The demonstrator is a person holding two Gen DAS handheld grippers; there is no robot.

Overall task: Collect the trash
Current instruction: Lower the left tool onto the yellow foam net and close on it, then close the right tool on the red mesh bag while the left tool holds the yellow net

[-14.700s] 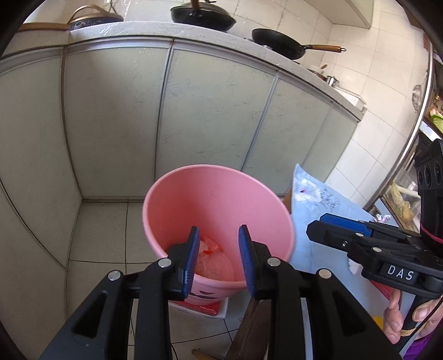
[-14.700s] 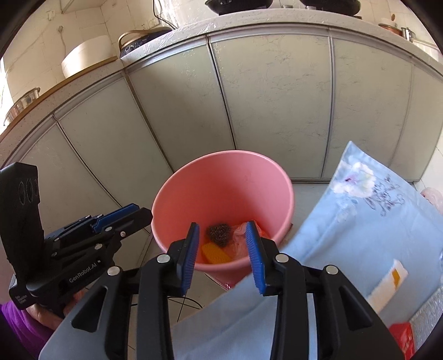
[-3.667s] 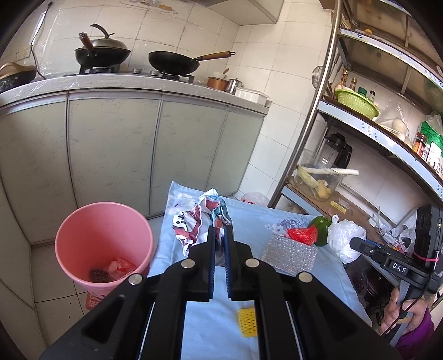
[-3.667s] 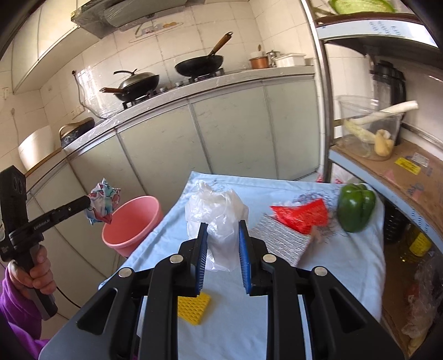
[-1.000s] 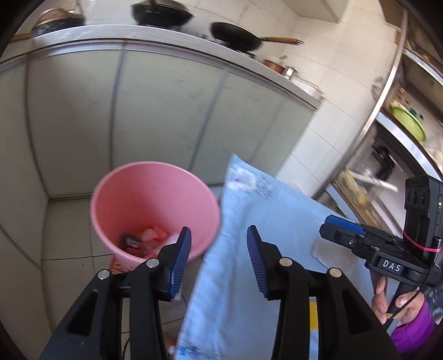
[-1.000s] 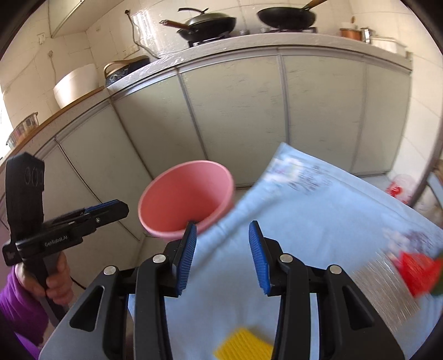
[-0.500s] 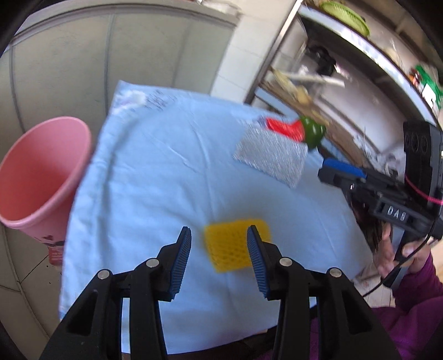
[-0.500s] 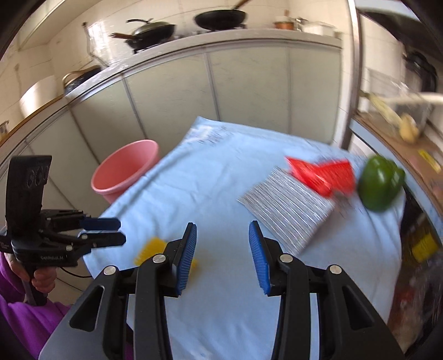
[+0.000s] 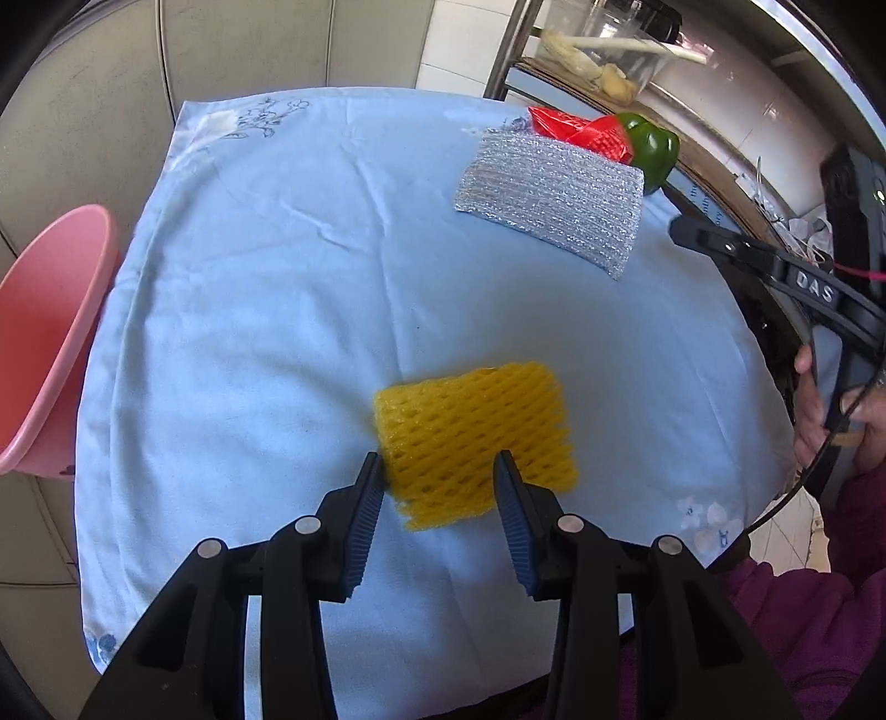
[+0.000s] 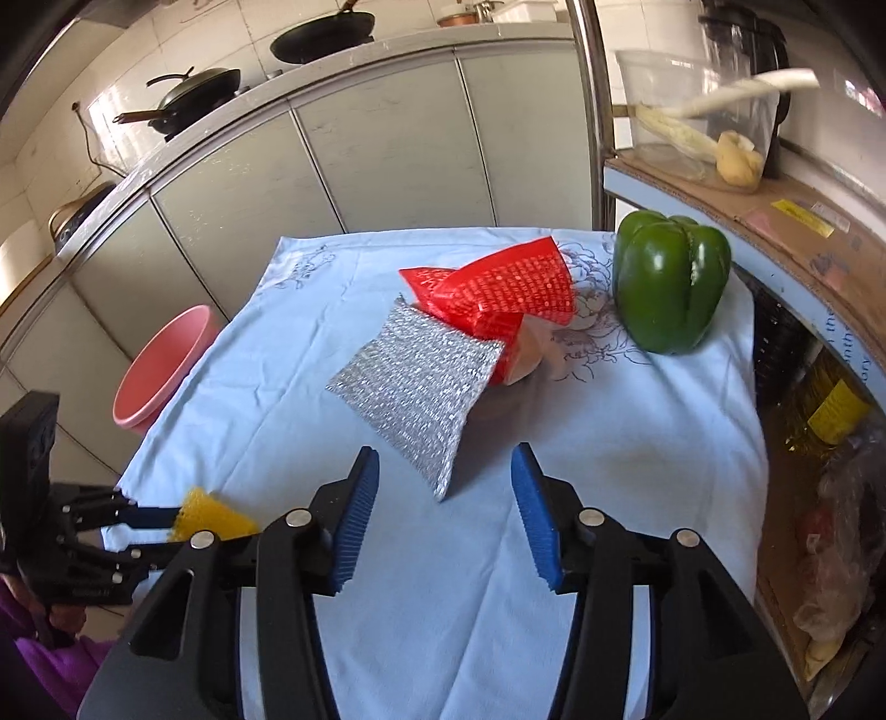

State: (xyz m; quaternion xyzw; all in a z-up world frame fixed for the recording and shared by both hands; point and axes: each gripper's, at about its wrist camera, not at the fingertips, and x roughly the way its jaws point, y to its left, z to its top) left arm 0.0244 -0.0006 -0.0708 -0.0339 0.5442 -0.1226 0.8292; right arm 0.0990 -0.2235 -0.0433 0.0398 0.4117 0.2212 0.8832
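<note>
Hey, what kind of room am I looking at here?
Most likely a home kitchen. Two pans sit on a counter over pale cabinets, a green pepper lies on the cloth-covered table, and a side shelf holds a tub of vegetables.

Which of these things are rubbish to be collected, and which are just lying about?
For the job, likely: yellow foam net, silver foil pad, red mesh wrapper, pink bin.

Just lying about, likely: green pepper, blue cloth, pans on the counter, clear tub on the shelf.

Two downward wrist views, shared tablecloth (image 9: 266, 288)
</note>
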